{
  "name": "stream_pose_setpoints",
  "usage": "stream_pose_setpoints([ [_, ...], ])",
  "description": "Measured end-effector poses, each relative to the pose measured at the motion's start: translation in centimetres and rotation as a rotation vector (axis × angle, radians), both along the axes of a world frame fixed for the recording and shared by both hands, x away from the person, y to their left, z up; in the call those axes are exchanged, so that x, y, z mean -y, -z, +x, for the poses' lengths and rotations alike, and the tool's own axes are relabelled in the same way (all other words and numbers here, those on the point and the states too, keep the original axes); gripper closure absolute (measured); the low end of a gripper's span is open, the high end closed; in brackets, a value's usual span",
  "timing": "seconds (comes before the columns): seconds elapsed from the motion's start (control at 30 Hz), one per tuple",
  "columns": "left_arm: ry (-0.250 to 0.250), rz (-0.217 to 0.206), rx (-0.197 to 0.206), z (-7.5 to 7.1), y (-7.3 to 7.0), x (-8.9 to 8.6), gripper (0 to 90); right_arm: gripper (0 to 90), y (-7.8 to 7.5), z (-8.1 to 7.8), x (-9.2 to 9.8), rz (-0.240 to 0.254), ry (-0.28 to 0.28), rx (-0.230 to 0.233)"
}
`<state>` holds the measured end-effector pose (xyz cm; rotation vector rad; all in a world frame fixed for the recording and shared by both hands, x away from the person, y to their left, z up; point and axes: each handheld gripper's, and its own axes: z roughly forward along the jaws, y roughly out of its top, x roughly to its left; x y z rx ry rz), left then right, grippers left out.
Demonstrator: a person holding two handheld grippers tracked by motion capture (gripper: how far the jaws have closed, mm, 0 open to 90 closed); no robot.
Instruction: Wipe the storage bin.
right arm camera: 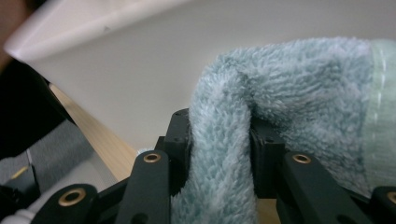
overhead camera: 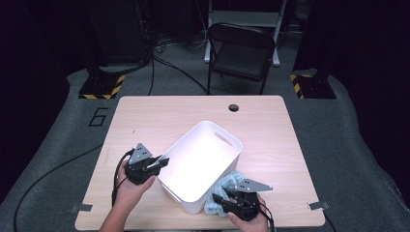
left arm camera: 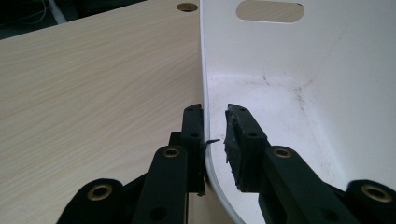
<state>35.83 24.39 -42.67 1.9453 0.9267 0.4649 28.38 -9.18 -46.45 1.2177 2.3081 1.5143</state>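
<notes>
Dim room with grey carpet floor (overhead camera: 348, 145), black folding chair (overhead camera: 241, 50) behind the table, hazard-striped stand bases (overhead camera: 99, 89) at either side. Pale wooden table (overhead camera: 159, 116) in the middle, cable hole (overhead camera: 234, 107) near its far edge. On it, toward the near side, a white plastic bin (overhead camera: 203, 164), turned at an angle, slot handle (overhead camera: 223, 139) in its far wall, scuffed inside floor (left arm camera: 275, 107) bare.

At the bin's left wall, left gripper (overhead camera: 162, 162), held in the left hand (overhead camera: 133, 191), jaws straddling the rim (left arm camera: 204, 93): one jaw outside flush against the wall, the other inside with a narrow gap showing, so pinched or merely set over the wall cannot be told.

At the bin's near right corner, light blue fluffy towel (overhead camera: 220, 195), bunched on the table, touching the bin's outer wall. Right gripper (overhead camera: 223, 199), in the right hand (overhead camera: 251, 222), clamped on a fold of that towel (right arm camera: 224, 154), pile squeezed between both jaws, rest of the cloth spilling to the right.
</notes>
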Motion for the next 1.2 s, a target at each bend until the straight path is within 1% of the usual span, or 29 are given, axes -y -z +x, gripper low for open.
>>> stream_pose_setpoints([
  [0.07, 0.003, 0.004, -0.002, 0.0, 0.0, 0.0, 77.2, 65.1, -1.3, -0.4, 0.1, 0.032, -0.002, 0.049],
  [0.13, 0.002, 0.005, -0.001, 0.0, 0.0, 0.1, 77.1, 65.1, -2.4, -0.8, 0.1, 0.045, -0.004, 0.092],
  [0.17, 0.001, 0.006, -0.002, 0.0, 0.0, 0.1, 77.1, 65.1, -2.7, -1.0, 0.0, 0.05, -0.008, 0.101],
  [0.2, 0.0, 0.006, -0.002, -0.1, 0.0, 0.1, 77.1, 65.1, -2.8, -1.0, 0.0, 0.043, -0.011, 0.112],
  [0.23, -0.001, 0.005, -0.003, -0.1, 0.0, 0.1, 77.2, 65.2, -2.8, -1.1, -0.1, 0.035, -0.006, 0.118],
  [0.27, 0.0, 0.004, -0.003, -0.1, 0.0, 0.1, 77.3, 65.5, -2.6, -1.1, -0.1, 0.045, -0.007, 0.121],
  [0.33, 0.0, 0.003, -0.003, -0.1, 0.0, 0.1, 77.4, 65.8, -2.2, -0.9, 0.1, 0.061, -0.008, 0.112],
  [0.4, -0.001, 0.004, -0.003, -0.1, 0.0, 0.1, 77.7, 65.8, -1.9, -0.7, 0.0, 0.049, -0.014, 0.102],
  [0.6, 0.001, 0.004, -0.002, -0.1, 0.0, 0.1, 78.0, 66.0, -0.2, -0.4, -0.1, 0.033, -0.017, 0.038],
  [0.7, -0.001, 0.005, 0.001, -0.1, 0.0, 0.1, 78.0, 65.9, 0.5, -0.2, -0.1, 0.016, -0.015, 0.02],
  [0.83, -0.001, 0.006, 0.001, -0.1, 0.0, 0.1, 77.8, 65.9, 1.7, 0.0, -0.3, 0.006, -0.017, -0.003],
  [0.93, 0.0, 0.007, 0.0, -0.1, 0.0, 0.1, 77.7, 65.7, 2.4, 0.2, -0.3, -0.01, -0.025, -0.026],
  [1.1, -0.007, 0.003, 0.001, -0.1, 0.0, 0.1, 77.5, 65.6, 3.8, 0.7, -0.6, -0.066, -0.042, -0.093],
  [1.2, -0.008, 0.005, 0.0, -0.1, 0.0, 0.1, 77.3, 65.7, 3.9, 0.8, -0.6, -0.076, -0.044, -0.085],
])
